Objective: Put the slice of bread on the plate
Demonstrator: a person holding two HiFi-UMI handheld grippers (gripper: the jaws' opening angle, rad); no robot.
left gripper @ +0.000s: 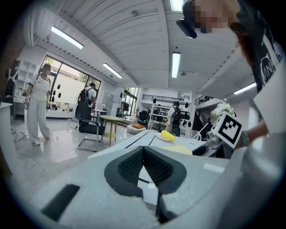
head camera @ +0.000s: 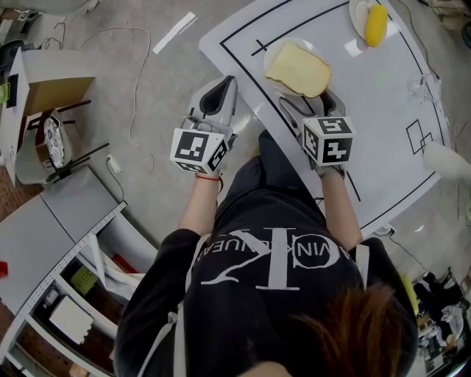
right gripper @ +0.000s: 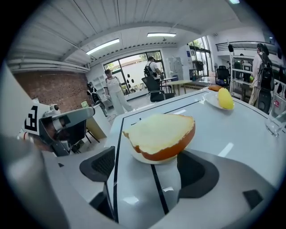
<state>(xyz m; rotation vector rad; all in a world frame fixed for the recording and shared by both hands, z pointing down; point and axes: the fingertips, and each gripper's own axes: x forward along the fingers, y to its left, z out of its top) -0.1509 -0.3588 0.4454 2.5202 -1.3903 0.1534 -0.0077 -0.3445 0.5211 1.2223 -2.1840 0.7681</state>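
Bread (head camera: 298,69) is seen lying on the plate (head camera: 273,53) at the bench (head camera: 383,132) edge, the right claw (right gripper: 148,172) being held wide open just behind it so that nothing is pinched, while the left claw (left gripper: 144,167) is held shut, idle, off the bench.

The glossy white desk (head camera: 383,118) (black lines run across it) carries a small round white plate (head camera: 274,53) just ahead of the right claw (head camera: 313,99), a second white plate (head camera: 356,16) well beyond it, and a clear glass (head camera: 421,85) off to that claw's right.
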